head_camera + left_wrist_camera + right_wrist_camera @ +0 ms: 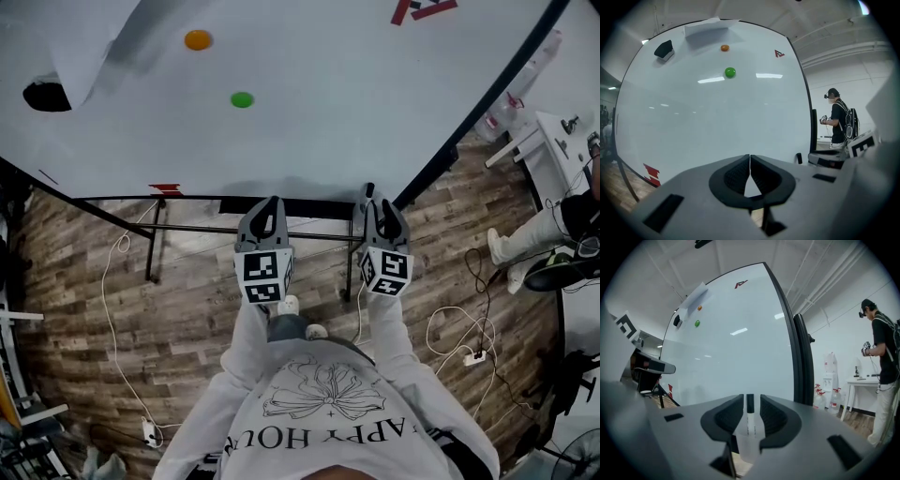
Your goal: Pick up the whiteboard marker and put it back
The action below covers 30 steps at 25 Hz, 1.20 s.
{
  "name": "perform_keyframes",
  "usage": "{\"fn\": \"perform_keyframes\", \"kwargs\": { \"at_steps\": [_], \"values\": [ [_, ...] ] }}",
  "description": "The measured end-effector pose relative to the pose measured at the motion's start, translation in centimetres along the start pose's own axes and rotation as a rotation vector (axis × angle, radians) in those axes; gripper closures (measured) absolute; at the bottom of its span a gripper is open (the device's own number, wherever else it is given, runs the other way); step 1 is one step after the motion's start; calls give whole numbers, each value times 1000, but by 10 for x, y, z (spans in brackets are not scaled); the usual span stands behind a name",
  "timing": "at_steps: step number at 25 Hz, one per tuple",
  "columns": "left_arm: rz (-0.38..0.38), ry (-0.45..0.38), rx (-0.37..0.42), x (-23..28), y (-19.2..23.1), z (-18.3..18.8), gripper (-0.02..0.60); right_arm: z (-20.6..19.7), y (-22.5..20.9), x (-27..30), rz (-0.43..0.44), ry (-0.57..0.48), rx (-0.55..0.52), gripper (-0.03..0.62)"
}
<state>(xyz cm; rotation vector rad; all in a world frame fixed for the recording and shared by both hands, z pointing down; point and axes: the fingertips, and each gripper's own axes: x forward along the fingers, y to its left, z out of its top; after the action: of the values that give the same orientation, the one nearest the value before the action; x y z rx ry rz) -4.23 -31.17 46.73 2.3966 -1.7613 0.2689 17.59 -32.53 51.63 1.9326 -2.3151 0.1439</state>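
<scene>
My right gripper (750, 405) pinches the whiteboard marker (749, 425), which lies along the jaws with its black end toward the whiteboard (736, 357). My left gripper (750, 164), pressed together on nothing, is alongside and faces the same board and its green magnet (730, 72).

The slim whiteboard marker (749, 430), with a white plastic barrel and a black cap, was clamped between the two dark ribbed jaws of the right gripper (750, 403). It lay lengthwise along the jaws, centred in the gap, with the capped end pointing forward. In the head view only the black end (369, 190) showed, poking out just past the jaw tips.
</scene>
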Motion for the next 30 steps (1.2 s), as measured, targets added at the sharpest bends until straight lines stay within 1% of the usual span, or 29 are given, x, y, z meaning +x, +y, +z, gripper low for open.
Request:
{"fn": "perform_keyframes", "kwargs": {
  "at_steps": [5, 11, 19, 24, 30],
  "values": [
    [6, -23, 1, -1, 1, 9, 575, 29, -1, -6, -29, -54, 21, 496],
    [20, -71, 0, -4, 6, 27, 575, 67, 12, -12, -18, -128, 19, 502],
    [41, -140, 10, -14, 13, 58, 575, 98, 29, -17, 0, -184, -11, 537],
    [60, -165, 21, -22, 19, 67, 575, 110, 29, -22, -18, -209, -6, 560],
    [71, -170, 10, -29, 21, 67, 575, 108, 30, -25, -21, -201, 4, 571]
  ]
}}
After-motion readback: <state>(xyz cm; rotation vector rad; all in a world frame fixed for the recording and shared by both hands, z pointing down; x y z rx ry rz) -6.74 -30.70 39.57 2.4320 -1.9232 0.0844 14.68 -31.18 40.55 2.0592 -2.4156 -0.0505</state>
